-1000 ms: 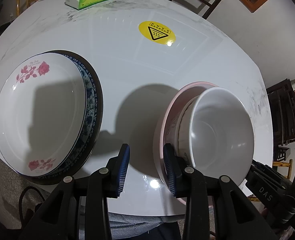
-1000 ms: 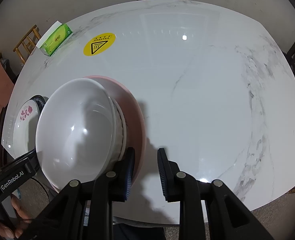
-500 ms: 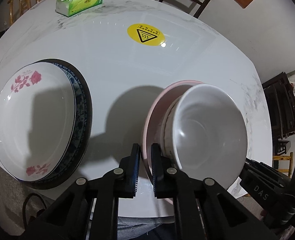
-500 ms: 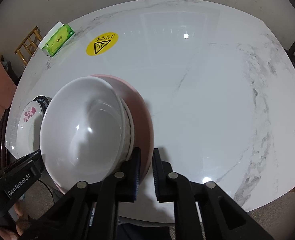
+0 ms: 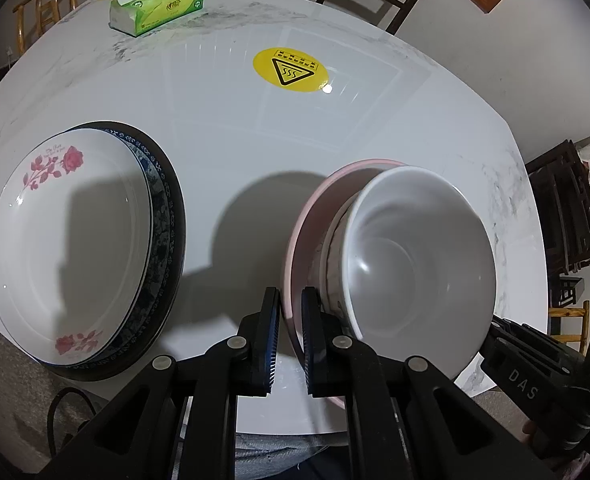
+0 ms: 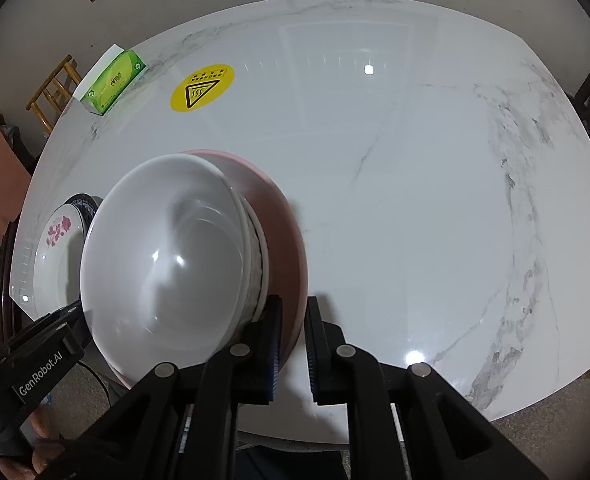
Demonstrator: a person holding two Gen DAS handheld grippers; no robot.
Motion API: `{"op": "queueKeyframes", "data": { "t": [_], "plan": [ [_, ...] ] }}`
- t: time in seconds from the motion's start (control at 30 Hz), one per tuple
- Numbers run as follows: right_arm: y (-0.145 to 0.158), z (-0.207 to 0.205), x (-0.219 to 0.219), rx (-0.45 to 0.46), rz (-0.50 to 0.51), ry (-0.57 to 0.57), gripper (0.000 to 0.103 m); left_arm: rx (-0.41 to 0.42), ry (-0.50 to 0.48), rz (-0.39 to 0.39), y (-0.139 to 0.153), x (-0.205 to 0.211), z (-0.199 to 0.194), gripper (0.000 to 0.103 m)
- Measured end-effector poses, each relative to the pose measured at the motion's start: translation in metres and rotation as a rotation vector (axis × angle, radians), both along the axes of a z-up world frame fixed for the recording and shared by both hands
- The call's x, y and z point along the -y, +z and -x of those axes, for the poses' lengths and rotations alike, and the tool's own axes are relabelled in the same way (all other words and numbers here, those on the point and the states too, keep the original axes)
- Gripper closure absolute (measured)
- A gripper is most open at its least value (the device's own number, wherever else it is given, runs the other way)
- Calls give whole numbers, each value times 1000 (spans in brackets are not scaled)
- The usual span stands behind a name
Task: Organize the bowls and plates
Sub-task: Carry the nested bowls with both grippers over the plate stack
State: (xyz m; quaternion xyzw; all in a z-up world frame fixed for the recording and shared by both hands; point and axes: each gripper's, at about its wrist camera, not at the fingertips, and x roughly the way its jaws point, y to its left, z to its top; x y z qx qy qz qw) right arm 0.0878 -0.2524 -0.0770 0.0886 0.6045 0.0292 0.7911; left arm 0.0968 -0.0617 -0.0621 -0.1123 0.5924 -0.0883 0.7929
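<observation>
A round white marble table [image 5: 223, 128] holds 2 stacks of dishes. Near its front edge, a wide pink bowl [image 5: 315, 208] carries smaller bowls nested inside, the top one a plain white bowl [image 5: 419, 256]. The left tongs [image 5: 291, 332] pinch the pink bowl's rim on its left side, 1 pad outside and 1 inside. The right tongs [image 6: 293, 344] pinch the same rim on the opposite side. To the left, apart from the bowls, a white plate with pink roses [image 5: 67, 248] lies on a blue-patterned plate [image 5: 161, 216] and a dark one beneath. Farther back sit a yellow warning sticker [image 5: 291, 70] and a green tissue box [image 5: 159, 8].
</observation>
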Motion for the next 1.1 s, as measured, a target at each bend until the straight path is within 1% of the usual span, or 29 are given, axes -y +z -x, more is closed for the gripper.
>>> {"op": "queueKeyframes", "data": {
  "t": [0.23, 0.63, 1.1],
  "plan": [
    [1, 0, 0, -2, 4, 2, 92, -5, -4, -2, 0, -1, 0, 96],
    [8, 0, -2, 15, 16, 12, 92, 15, -10, -11, 7, -2, 0, 96],
    [26, -2, -16, 45, 21, 37, 92, 50, 0, -17, 25, -14, 0, 96]
  ]
}}
